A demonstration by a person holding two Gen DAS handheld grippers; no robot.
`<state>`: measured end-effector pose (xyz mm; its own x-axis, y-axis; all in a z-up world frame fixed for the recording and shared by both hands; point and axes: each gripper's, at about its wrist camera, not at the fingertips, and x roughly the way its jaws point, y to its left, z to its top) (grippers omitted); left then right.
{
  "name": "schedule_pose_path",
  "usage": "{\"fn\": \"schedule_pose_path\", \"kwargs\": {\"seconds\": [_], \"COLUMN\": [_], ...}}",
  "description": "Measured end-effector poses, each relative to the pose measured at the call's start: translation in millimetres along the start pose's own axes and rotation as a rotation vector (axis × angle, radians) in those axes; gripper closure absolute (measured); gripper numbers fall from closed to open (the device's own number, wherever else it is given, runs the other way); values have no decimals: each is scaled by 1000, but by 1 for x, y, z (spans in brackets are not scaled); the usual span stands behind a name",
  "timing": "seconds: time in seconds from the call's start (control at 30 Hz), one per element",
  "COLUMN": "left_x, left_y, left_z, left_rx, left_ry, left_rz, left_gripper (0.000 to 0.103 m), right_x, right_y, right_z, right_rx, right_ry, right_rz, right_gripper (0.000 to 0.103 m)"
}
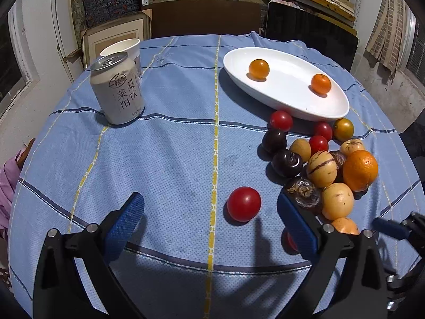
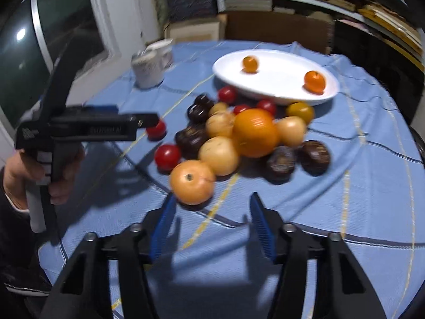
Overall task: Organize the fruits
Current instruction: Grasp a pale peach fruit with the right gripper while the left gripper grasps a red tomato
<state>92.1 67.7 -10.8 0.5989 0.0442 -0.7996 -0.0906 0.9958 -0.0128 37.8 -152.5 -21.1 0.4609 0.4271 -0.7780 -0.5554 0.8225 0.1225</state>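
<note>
My left gripper [image 1: 209, 199] hangs low over the blue cloth, wide open. A red tomato [image 1: 243, 204] lies between its fingertips, nearer the right one, untouched. To the right is a heap of fruit [image 1: 321, 168]: yellow striped ones, dark brown ones, small red tomatoes and a big orange [image 1: 360, 170]. A white oval dish [image 1: 287, 90] behind it holds two small orange fruits. My right gripper [image 2: 212, 199] is open with nothing between its pads, just short of a pale orange fruit [image 2: 191, 182] at the heap's near edge. The right wrist view is blurred.
A grey drink can [image 1: 118, 90] and a paper cup [image 1: 124, 47] stand at the far left of the round table. A hand [image 2: 16, 175] holds the left gripper's handle at the left. Dark chair backs and shelves lie beyond the table's far edge.
</note>
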Motion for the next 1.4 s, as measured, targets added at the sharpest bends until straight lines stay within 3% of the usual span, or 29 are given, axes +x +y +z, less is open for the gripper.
{"fn": "schedule_pose_path", "kwargs": {"seconds": [0.17,0.3,0.53,0.6,0.63,0.73,0.83,0.9,1.1,1.4], "left_x": [3,9,20,19,20,23,20,20,6,-20], "left_y": [5,1,-7,-9,-10,-12,-23,-31,-26,-27], "left_z": [0,-2,-5,-5,-5,-4,-5,-6,-2,42], "left_rx": [-14,3,38,53,57,47,88,118,91,71], "left_ry": [12,32,45,32,35,47,30,25,17,-32], "left_rz": [-7,-7,14,23,19,-46,-76,-34,-68,-191], "left_gripper": [5,5,6,18,29,47,77,77,77,77], "right_x": [25,36,30,27,26,23,22,19,3,-45], "right_y": [16,26,16,13,13,9,6,3,-7,-44], "right_z": [8,12,9,7,6,2,0,-1,-4,24], "right_rx": [-23,-54,-15,-8,-6,2,16,22,47,118], "right_ry": [50,58,36,32,32,30,25,21,-5,-141], "right_rz": [29,-30,35,50,53,61,61,63,83,152], "right_gripper": [59,59,60,60,60,60,60,60,60,60]}}
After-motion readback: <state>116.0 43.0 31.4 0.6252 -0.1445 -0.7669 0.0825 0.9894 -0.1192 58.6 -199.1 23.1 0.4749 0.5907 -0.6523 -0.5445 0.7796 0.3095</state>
